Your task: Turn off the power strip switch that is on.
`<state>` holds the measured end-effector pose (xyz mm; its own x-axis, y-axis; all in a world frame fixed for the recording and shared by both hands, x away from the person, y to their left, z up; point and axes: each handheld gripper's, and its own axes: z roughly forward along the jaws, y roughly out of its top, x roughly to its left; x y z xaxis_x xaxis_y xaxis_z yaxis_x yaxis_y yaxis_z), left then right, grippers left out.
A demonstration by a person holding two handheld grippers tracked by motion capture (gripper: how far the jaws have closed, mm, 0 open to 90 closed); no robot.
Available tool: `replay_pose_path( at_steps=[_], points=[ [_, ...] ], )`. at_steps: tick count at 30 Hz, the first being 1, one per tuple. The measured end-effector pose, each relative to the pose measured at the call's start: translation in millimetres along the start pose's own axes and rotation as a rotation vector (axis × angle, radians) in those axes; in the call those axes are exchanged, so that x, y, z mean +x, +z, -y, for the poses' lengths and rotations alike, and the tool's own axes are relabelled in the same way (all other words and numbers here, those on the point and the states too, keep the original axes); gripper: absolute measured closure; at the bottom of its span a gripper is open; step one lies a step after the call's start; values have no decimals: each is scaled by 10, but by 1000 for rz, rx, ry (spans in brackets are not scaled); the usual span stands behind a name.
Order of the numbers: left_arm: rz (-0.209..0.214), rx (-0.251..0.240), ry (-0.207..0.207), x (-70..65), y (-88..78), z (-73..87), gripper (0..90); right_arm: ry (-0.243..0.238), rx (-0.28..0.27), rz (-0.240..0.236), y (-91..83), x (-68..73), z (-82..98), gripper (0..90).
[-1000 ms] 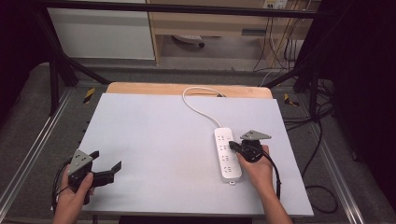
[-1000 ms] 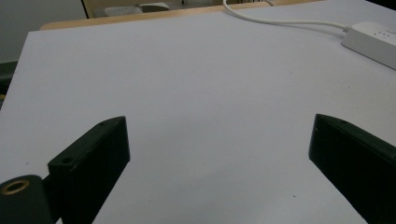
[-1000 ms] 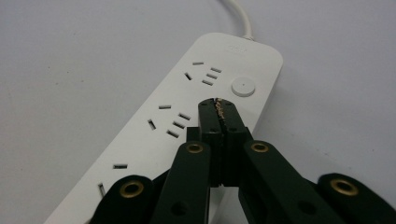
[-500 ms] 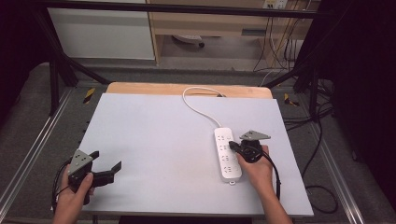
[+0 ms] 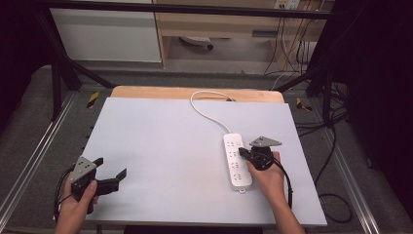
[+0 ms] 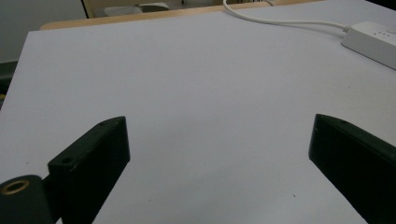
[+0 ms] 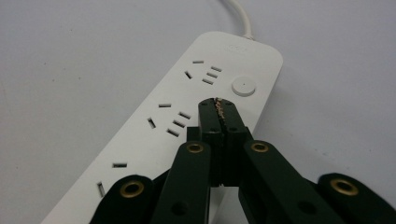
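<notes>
White power strip (image 5: 237, 161) with round button (image 7: 244, 86) lies flat on the table (image 5: 160, 141); right gripper (image 7: 218, 106) closed over it, left gripper (image 5: 113, 171) spread wide.

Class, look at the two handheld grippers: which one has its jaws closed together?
The right gripper, poised over the white power strip; its jaws meet with nothing between them, while the left gripper has its jaws spread wide.

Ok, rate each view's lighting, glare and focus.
High view: even light on the table, dark surroundings, mild softness. Left gripper view: the near jaws are soft, the power strip pale, no glare. Right gripper view: the strip's sockets are crisp, right gripper dark with little detail.
</notes>
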<state>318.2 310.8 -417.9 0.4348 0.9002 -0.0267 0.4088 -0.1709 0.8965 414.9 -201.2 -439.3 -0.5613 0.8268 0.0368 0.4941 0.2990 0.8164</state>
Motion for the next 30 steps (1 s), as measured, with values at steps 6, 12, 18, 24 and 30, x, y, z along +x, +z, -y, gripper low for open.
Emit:
replay_pose_path(
  at_steps=[6,12,18,24,30],
  points=[
    [0,0,0,-1,-2,0,51,-3,4,0,3,3,6,900],
    [0,-1,-1,-1,-3,0,51,1,-1,-1,1,5,9,900],
    [-3,0,1,3,-1,1,51,-1,0,2,1,8,8,900],
    [0,2,-8,6,1,5,51,-1,-4,2,1,7,11,900],
    [1,2,-13,9,8,9,51,9,-9,-6,0,-5,18,900]
  ],
)
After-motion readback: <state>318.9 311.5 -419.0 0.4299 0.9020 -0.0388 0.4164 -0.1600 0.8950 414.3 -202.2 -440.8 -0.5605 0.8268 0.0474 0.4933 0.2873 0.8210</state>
